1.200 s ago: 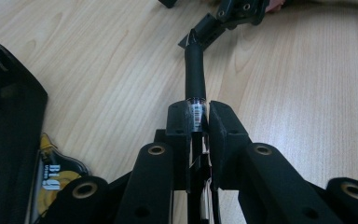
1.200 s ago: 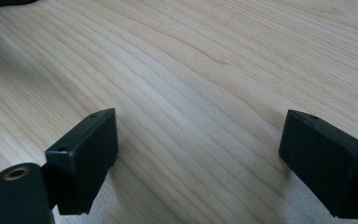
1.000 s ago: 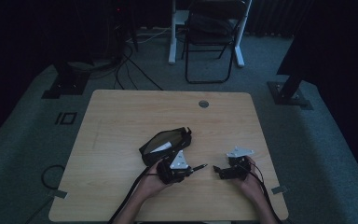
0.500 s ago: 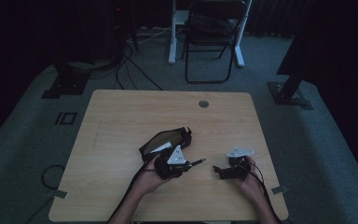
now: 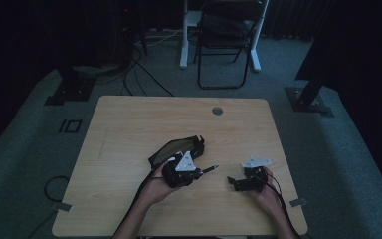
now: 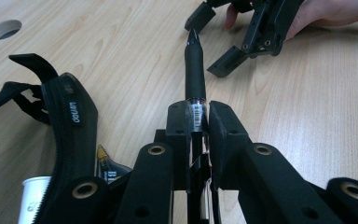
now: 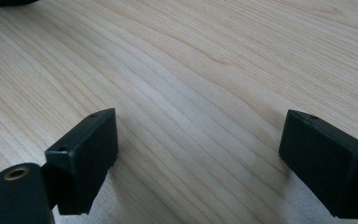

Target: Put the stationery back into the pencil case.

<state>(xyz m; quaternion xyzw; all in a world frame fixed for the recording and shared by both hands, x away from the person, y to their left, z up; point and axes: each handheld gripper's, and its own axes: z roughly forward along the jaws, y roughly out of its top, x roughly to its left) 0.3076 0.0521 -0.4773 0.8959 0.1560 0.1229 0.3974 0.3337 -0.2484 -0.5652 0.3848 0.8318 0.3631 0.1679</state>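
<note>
My left gripper [image 6: 197,116] is shut on a black pen [image 6: 195,65], whose tip points away toward the other gripper; from above the pen [image 5: 208,170] sticks out to the right of the left gripper [image 5: 195,173]. An open black zip pouch [image 5: 176,148] lies just behind it, and its edge [image 6: 70,121] runs along the left of the left gripper view, with a white cap and a yellow-tipped item inside. My right gripper [image 5: 234,182] rests low on the table [image 5: 129,124], open, with bare wood between its jaws [image 7: 198,140].
A round cable hole [image 5: 217,110] sits near the table's far edge. A folding chair [image 5: 226,40], stand legs and cables occupy the dark floor beyond the table. The person's hands come in at the table's near edge.
The left gripper with the pen has shifted slightly forward and left, nearer the pouch. The right gripper has stayed in place.
</note>
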